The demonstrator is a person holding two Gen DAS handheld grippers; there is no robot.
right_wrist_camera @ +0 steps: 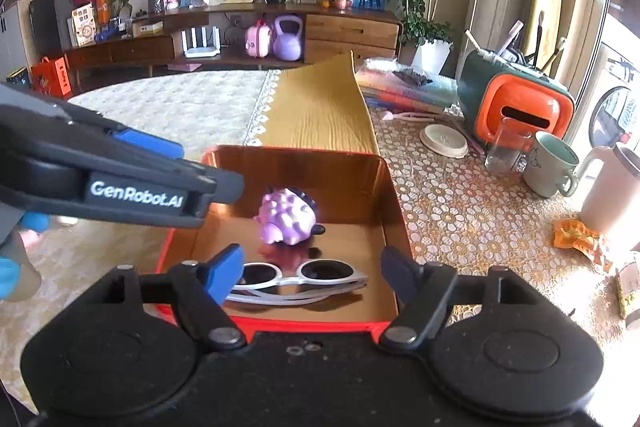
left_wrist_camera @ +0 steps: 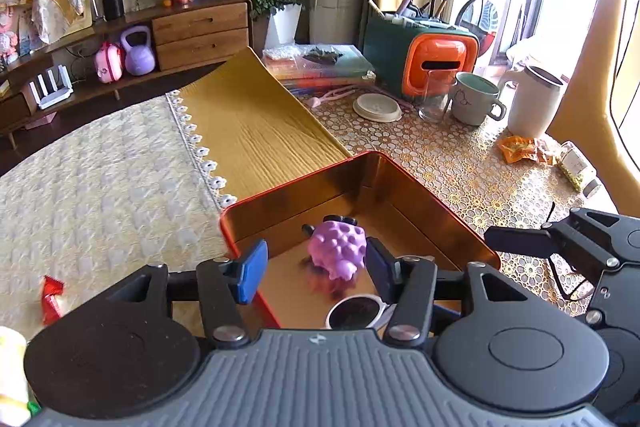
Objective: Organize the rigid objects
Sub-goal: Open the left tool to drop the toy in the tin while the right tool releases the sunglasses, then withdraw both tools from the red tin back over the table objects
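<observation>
The left gripper (left_wrist_camera: 316, 267), a black two-finger tool with blue pads, fills the lower part of the left wrist view, its jaws spread wide apart with nothing between them. Its left pad (left_wrist_camera: 252, 265) sits at lower centre-left, its darker right pad (left_wrist_camera: 380, 267) just right of centre. In the right wrist view the same tool enters from the left edge, one black finger lettered "GenRobot.AI" reaching toward mid-frame. The right gripper (right_wrist_camera: 314, 273), black with blue pads too, spans the bottom of its own view, jaws likewise parted and gripping nothing. It also shows at the right edge of the left wrist view, a black finger pointing left.
</observation>
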